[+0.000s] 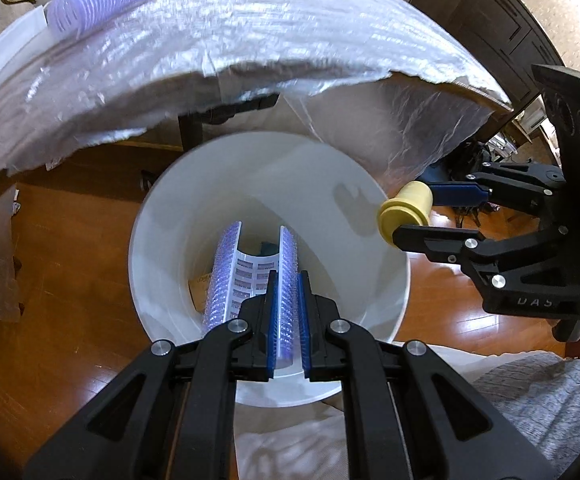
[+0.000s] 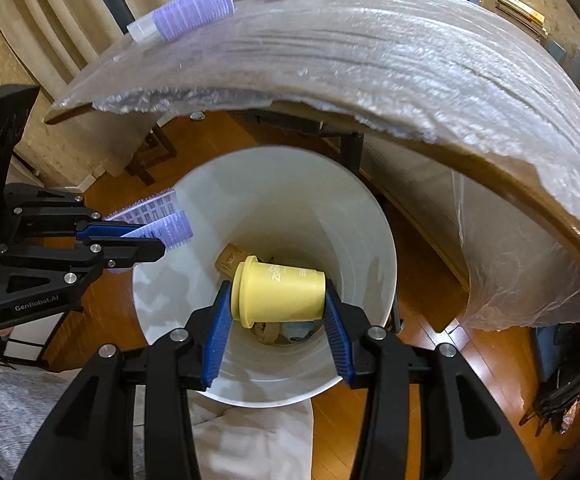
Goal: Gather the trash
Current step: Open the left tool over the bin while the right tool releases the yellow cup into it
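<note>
Take the round white plastic waste bin [image 2: 361, 240] on the wooden floor as your reference. Your right gripper [image 2: 278, 300] is clamped on a pale yellow plastic cup-shaped container [image 2: 280, 294], held sideways between the blue pads, directly above the bin's mouth. Your left gripper [image 1: 288, 316] is pinched on one bristled edge of a lilac hair-roller half-shell with a printed white card lining [image 1: 250, 276], which also hangs over the bin's opening, toward its left side as the right wrist camera shows it.

Both pieces look placed to fall inside, but watch a few things:

- The roller shell is held by one thin edge only. Its bristles may snag on the pad ribs when you let go, so it could cling instead of falling.
- In the right wrist view the shell sits close to the bin's rim. A release there could tip it onto the floor.
- The yellow container is round and could bounce off the scraps [image 2: 266, 332] at the bottom, though the deep walls should keep it in.
- The plastic-covered table edge [image 2: 369, 80] overhangs just beyond the bin; lifting out carelessly could catch it.

Another lilac roller [image 2: 194, 10] lies on the table beyond the bin, not yet collected.
</note>
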